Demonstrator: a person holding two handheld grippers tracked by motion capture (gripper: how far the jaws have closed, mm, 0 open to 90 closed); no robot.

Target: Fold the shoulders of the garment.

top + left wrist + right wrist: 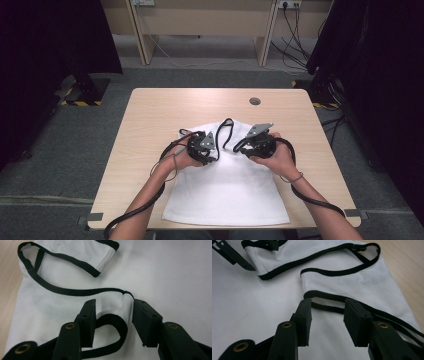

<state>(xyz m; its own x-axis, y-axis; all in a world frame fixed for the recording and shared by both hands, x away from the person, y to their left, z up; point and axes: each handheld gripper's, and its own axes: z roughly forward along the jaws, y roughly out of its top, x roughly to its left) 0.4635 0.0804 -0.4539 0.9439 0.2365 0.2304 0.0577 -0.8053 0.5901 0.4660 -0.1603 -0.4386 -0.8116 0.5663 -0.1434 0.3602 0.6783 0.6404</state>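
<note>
The top (227, 185) is soft, matt white cloth with black woven trim (75, 291). The tabletop (150, 125) looks like pale, smooth wood laminate. Both grippers' jaws are matt black plastic with brass-coloured rivets.

From my remote station I count one white garment (227, 187) with black trim on one wooden table (150, 115), two handheld grippers, left (212, 156) and right (246, 146), two hands, and one round hole (255, 101) in the tabletop.
</note>
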